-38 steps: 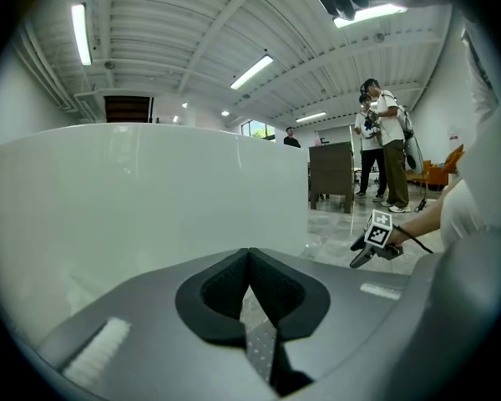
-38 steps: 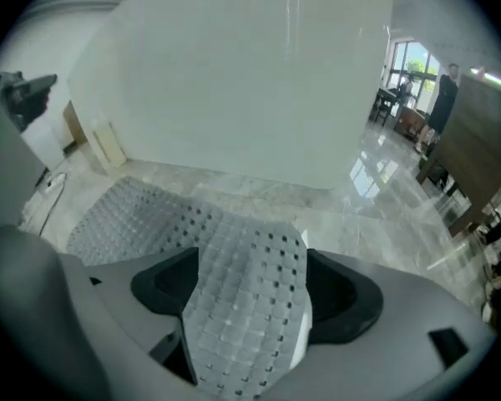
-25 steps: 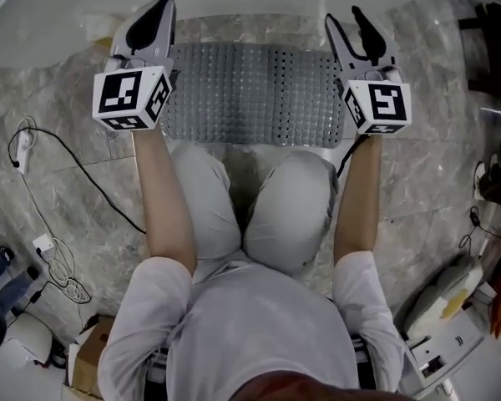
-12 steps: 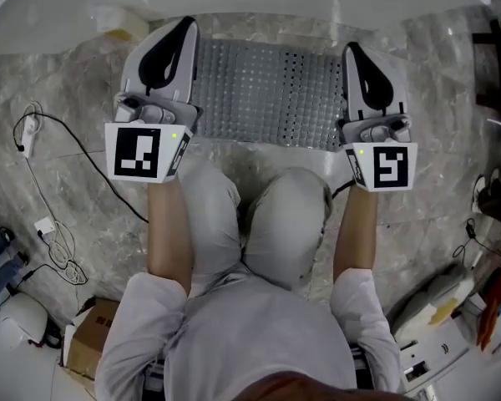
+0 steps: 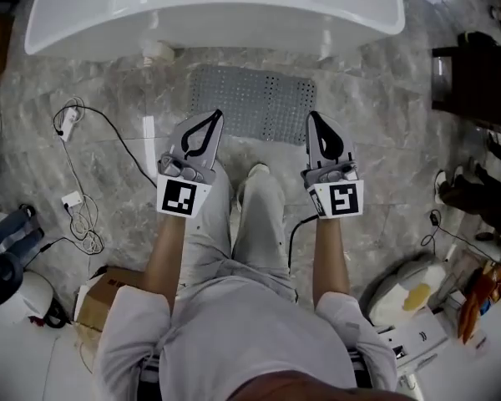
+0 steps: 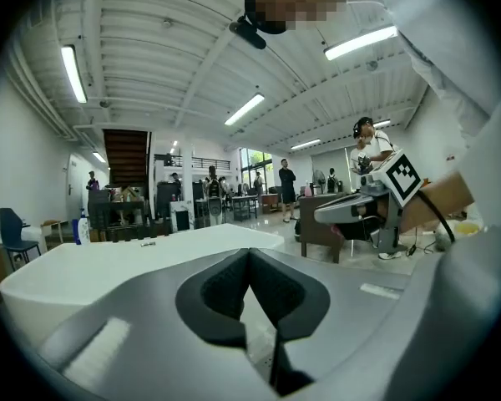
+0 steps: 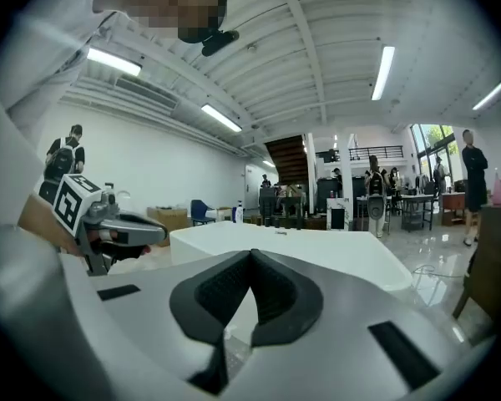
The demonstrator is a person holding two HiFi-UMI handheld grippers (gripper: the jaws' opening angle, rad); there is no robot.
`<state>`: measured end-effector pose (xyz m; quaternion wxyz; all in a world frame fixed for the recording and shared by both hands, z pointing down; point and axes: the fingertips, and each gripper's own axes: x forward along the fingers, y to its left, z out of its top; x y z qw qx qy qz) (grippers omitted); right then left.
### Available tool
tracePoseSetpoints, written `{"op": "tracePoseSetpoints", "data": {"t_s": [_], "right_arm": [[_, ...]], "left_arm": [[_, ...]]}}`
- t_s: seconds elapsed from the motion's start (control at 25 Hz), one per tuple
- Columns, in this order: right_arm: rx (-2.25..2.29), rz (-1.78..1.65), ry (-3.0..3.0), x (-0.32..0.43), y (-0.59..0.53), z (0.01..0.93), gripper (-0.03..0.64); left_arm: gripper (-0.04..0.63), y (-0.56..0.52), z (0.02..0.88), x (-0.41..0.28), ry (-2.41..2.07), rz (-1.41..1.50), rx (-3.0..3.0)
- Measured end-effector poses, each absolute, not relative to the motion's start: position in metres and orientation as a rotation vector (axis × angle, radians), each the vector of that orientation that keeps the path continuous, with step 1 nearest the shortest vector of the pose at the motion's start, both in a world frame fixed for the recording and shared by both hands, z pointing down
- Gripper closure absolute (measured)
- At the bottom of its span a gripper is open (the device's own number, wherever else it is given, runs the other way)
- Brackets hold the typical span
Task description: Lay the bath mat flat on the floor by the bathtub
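The grey perforated bath mat (image 5: pixel 252 103) lies flat on the marble floor, right in front of the white bathtub (image 5: pixel 217 19). Both grippers hang well above it, near the mat's front edge in the head view. My left gripper (image 5: pixel 216 115) is shut with nothing in it, and its pads meet in the left gripper view (image 6: pixel 249 254). My right gripper (image 5: pixel 311 116) is likewise shut and empty (image 7: pixel 252 254). Each gripper view looks level across the bathtub (image 6: pixel 108 261) (image 7: pixel 317 245) and shows the other gripper at its side; the mat is hidden in both.
Loose cables and a plug (image 5: pixel 79 170) lie on the floor at the left. A cardboard box (image 5: pixel 100 295) sits at the lower left and a white machine (image 5: pixel 409 295) at the lower right. Dark furniture (image 5: pixel 476 78) stands at the right. Several people stand far off in the hall.
The right gripper's jaws, open at the mat's right edge a second ago, have shut empty. Both grippers rose away from the mat, and the view pulled back as the person stood up.
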<state>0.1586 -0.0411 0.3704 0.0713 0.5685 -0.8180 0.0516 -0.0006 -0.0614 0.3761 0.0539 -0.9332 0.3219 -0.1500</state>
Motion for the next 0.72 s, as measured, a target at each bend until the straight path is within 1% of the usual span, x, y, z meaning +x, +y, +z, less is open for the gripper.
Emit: {"op": "tracePoseSetpoints", "data": {"t_s": [0.16,0.28,0.36,0.44,0.56,0.72], "right_arm": [[1.695,0.163,-2.428,0.16,-0.016,0.263,0.615],[1.682,0.178,-2.445,0.16,-0.005,0.197,0.615],[1.683,0.186,-2.458,0.161,0.001,0.16,0.617],[1.7,0.192,-2.468,0.164,0.009,0.129,0.617],[1.709,0.144,-2.466,0.163,0.015,0.096,0.617],[1.742,0.105,-2.476,0.155,0.027,0.055,0.617]], "left_arm": [[0.597,-0.04,0.267,0.01,0.981,-0.393,-2.865],[0.597,-0.038,0.193,0.016,1.05,-0.256,-2.96],[0.597,-0.037,0.153,0.021,1.058,-0.215,-3.001],[0.597,-0.034,0.126,0.026,1.025,-0.216,-3.03],[0.597,-0.026,0.109,0.028,0.962,-0.268,-3.045],[0.597,-0.008,0.075,0.023,0.942,-0.227,-3.086]]}}
